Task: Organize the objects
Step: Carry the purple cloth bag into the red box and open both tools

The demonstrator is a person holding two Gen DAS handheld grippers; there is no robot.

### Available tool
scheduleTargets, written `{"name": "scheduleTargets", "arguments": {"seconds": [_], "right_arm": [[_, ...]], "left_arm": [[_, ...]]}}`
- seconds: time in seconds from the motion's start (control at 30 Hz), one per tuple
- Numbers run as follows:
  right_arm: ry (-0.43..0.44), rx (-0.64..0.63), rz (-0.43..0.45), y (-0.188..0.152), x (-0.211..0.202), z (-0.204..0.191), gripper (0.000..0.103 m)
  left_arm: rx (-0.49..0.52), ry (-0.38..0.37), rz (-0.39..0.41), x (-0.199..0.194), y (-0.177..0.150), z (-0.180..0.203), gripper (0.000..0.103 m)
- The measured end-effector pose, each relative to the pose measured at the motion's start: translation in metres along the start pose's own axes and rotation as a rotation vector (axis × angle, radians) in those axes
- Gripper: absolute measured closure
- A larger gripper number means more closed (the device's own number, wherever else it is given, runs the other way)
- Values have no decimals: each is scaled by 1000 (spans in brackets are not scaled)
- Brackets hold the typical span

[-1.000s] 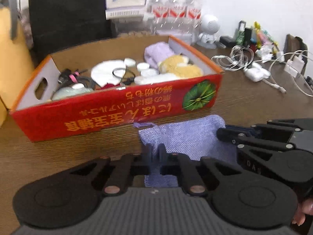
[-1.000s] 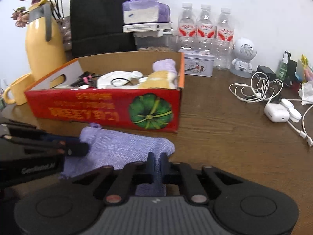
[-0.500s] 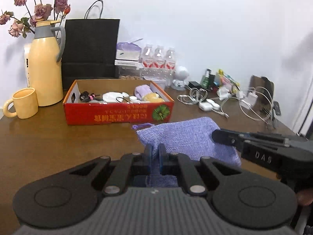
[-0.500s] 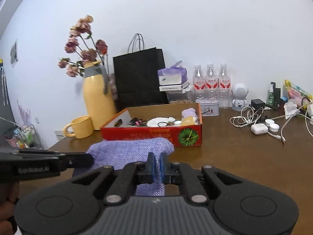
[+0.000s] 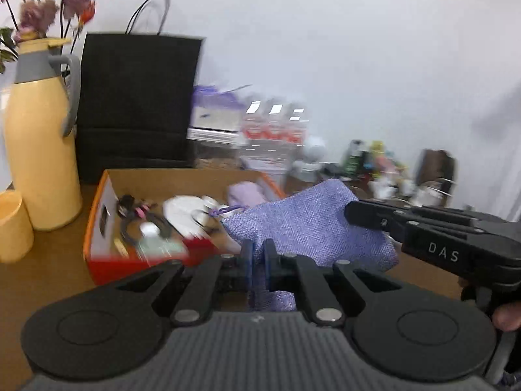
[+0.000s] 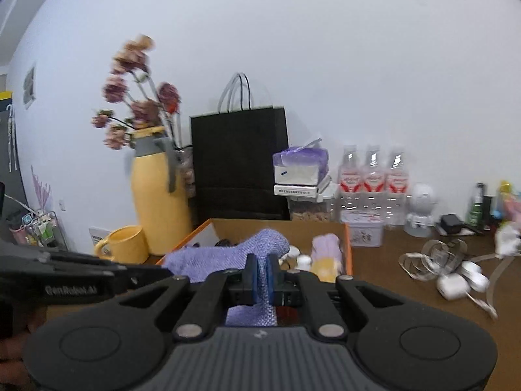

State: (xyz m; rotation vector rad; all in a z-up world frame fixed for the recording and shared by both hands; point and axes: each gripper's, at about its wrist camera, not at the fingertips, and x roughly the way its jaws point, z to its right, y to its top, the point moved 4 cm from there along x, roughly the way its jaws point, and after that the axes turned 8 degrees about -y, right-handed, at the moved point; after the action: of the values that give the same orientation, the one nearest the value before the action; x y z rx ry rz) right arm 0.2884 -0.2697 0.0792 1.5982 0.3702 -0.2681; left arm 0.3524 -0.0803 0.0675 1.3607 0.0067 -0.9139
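A purple woven cloth pouch hangs in the air between both grippers, over the near edge of the red cardboard box. My left gripper is shut on its near edge. My right gripper is shut on the other side of the purple pouch, and its black body shows at the right of the left wrist view. The red box holds black cables, white round items, a purple roll and a yellow soft item.
On the brown table stand a yellow thermos with dried flowers, a yellow mug, a black paper bag, a tissue box, three water bottles, a white speaker and white cables and chargers at right.
Both grippers have lifted the purple pouch off the table and carried it toward the red box; it now hangs over the box's near side.
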Motion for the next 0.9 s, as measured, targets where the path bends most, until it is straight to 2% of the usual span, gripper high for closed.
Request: {"name": "scheduleTargets", "arguments": {"seconds": [0.13, 0.17, 0.27, 0.33, 0.4, 0.43, 0.47, 0.5, 0.53, 0.57, 0.63, 0.67, 0.73, 0.77, 0.83, 0.9], "right_arm": [[-26, -19, -115, 40, 117, 6, 98], [-42, -24, -147, 45, 147, 8, 98], [-76, 5, -271, 44, 234, 14, 98], [-121, -11, -334, 33, 279, 17, 98], [-176, -52, -381, 25, 311, 19, 95], [-197, -57, -402, 21, 321, 20, 86], [-224, -57, -422, 18, 329, 22, 82], [-236, -47, -420, 17, 331, 25, 82], [-233, -34, -409, 18, 327, 28, 75], [-222, -13, -400, 20, 323, 31, 66], [-187, 45, -365, 29, 308, 38, 58], [-179, 63, -346, 34, 299, 40, 58], [-162, 54, -313, 44, 274, 40, 57], [-155, 44, -299, 49, 260, 39, 52], [-136, 19, -274, 54, 227, 36, 40], [-106, 22, -240, 54, 188, 35, 36]], "left_arm": [[47, 104, -90, 87, 48, -51, 96], [22, 131, -113, 109, 55, -67, 96], [-68, 162, -218, 173, 63, -113, 96], [-63, 151, -261, 205, 64, -129, 95], [-41, 189, -328, 226, 58, -134, 88], [-14, 206, -333, 231, 57, -134, 85], [4, 206, -318, 231, 57, -132, 72], [13, 196, -288, 226, 59, -131, 54], [24, 190, -251, 218, 63, -129, 48], [37, 204, -224, 209, 65, -125, 45], [81, 235, -195, 187, 69, -111, 45], [100, 247, -182, 175, 71, -104, 43], [125, 283, -153, 149, 74, -90, 30], [126, 310, -137, 134, 74, -84, 25], [138, 349, -103, 101, 67, -70, 25], [117, 330, -79, 65, 55, -55, 22]]}}
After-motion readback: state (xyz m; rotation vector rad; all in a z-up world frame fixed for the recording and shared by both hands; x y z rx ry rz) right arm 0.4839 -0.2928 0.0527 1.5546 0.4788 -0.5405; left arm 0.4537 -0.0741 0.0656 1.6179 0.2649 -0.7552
